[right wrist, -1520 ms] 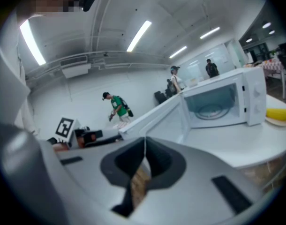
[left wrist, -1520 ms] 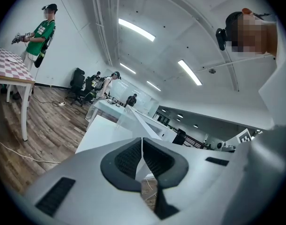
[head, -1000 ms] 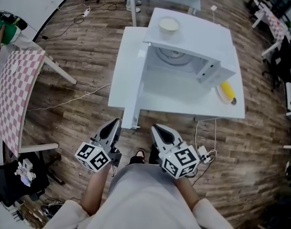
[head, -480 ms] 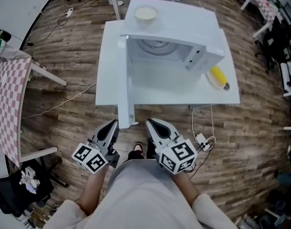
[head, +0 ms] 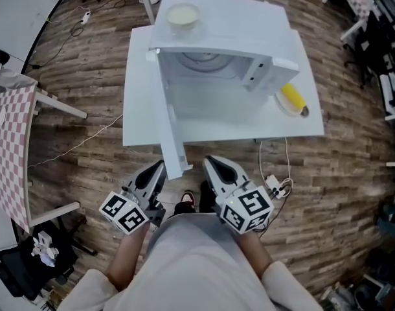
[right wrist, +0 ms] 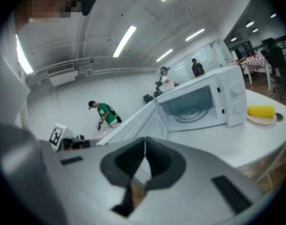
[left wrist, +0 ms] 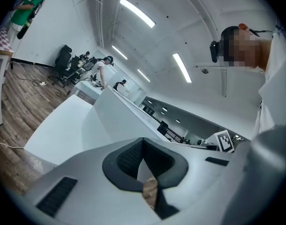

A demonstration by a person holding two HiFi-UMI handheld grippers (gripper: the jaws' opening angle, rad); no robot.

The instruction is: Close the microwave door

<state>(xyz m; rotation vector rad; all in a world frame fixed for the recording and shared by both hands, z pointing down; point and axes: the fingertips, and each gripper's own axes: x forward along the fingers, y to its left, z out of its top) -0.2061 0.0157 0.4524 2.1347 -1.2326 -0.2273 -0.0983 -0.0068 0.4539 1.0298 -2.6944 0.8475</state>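
Note:
A white microwave (head: 217,44) stands on a white table (head: 139,109) with its door (head: 168,131) swung wide open toward me. The door's free end lies just ahead of my left gripper (head: 160,167). My right gripper (head: 210,162) hovers beside it, off the table's near edge. Both grippers are shut and hold nothing. In the right gripper view the microwave (right wrist: 199,102) shows its empty cavity, and its door (right wrist: 131,121) juts out above my right gripper (right wrist: 144,143). In the left gripper view the door (left wrist: 117,114) rises past my left gripper (left wrist: 143,144).
A bowl (head: 182,15) sits on the microwave's top. A plate with a yellow item (head: 292,99) lies on the table at its right. A checkered table (head: 10,154) stands at the left. Cables (head: 74,144) and a power adapter (head: 275,186) lie on the wooden floor.
The table and microwave have drawn nearer in the head view, and the door's free end now lies between the two grippers' tips. Both grippers stay shut near my body.

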